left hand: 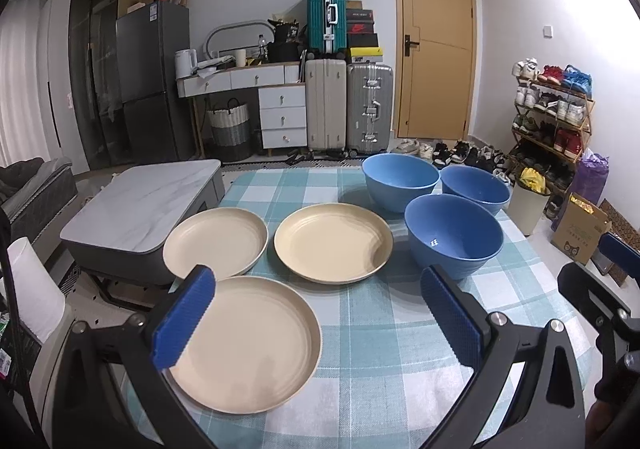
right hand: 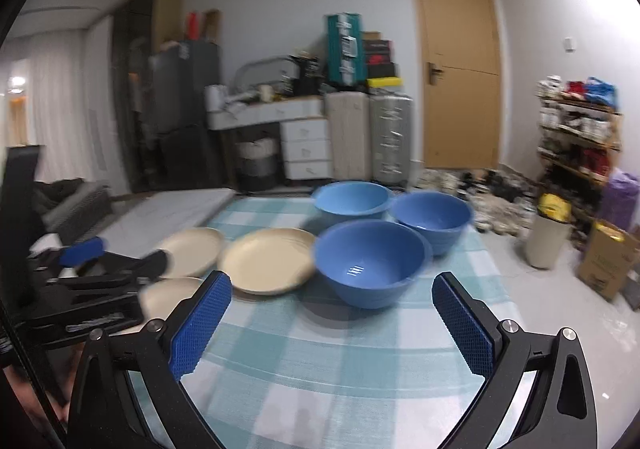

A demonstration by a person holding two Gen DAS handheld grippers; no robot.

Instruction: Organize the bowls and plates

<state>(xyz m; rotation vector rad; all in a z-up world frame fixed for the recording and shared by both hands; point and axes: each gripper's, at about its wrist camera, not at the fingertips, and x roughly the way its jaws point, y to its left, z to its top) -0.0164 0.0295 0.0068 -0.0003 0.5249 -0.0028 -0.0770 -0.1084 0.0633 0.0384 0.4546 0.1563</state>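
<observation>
Three cream plates lie apart on the checked tablecloth (left hand: 380, 329): a near one (left hand: 256, 345), a far left one (left hand: 216, 241) and a middle one (left hand: 332, 241). Three blue bowls stand to the right: near (left hand: 452, 237), far left (left hand: 400, 181), far right (left hand: 476, 189). My left gripper (left hand: 316, 317) is open and empty, its left pad over the near plate's left rim. My right gripper (right hand: 332, 321) is open and empty, in front of the near bowl (right hand: 368, 261); the middle plate (right hand: 268, 261) lies left of it. The right wrist view is blurred.
A low marble-topped table (left hand: 140, 201) stands left of the cloth. A white bin (left hand: 528, 205) and a cardboard box (left hand: 580, 229) sit on the floor to the right. Suitcases (left hand: 348, 105), drawers, a door and a shoe rack (left hand: 556, 117) line the far wall.
</observation>
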